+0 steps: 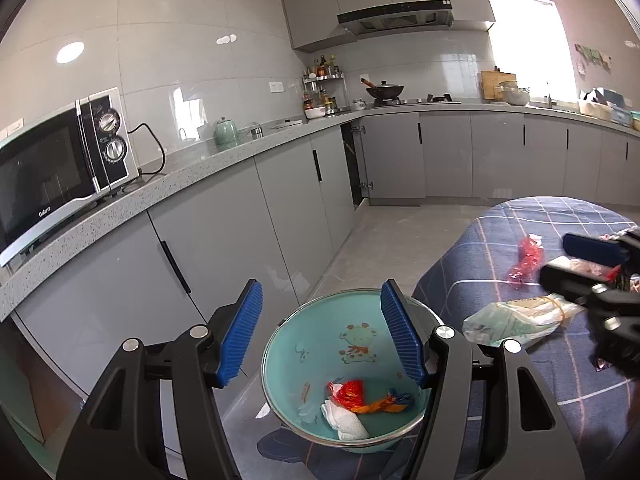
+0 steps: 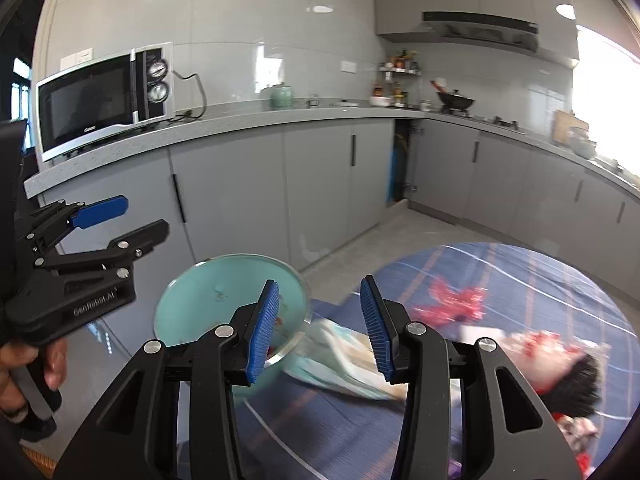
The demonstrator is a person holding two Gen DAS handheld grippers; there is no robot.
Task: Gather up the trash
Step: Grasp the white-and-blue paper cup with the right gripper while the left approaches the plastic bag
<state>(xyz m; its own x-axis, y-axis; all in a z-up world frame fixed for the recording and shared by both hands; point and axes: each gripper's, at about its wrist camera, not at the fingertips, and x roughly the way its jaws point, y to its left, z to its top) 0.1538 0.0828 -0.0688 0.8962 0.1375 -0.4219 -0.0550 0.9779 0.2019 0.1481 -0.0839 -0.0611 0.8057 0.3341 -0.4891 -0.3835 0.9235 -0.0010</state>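
A teal bowl (image 1: 320,344) with a cartoon print sits at the edge of the blue checked tablecloth (image 1: 500,240). It holds a red wrapper (image 1: 350,390), an orange twisted wrapper and a white tissue. My left gripper (image 1: 322,332) is open above the bowl, empty. On the cloth lie a pale green plastic bag (image 1: 516,318) and a red wrapper (image 1: 526,260). My right gripper (image 2: 320,328) is open, empty, over the pale bag (image 2: 348,360) beside the bowl (image 2: 224,296). It also shows in the left wrist view (image 1: 576,260).
Grey kitchen cabinets and a countertop (image 1: 200,168) run along the left and back, with a microwave (image 1: 60,172) and a green kettle (image 1: 226,132). More red wrappers (image 2: 452,300) and a dark-haired printed packet (image 2: 560,368) lie on the cloth. Grey floor lies between table and cabinets.
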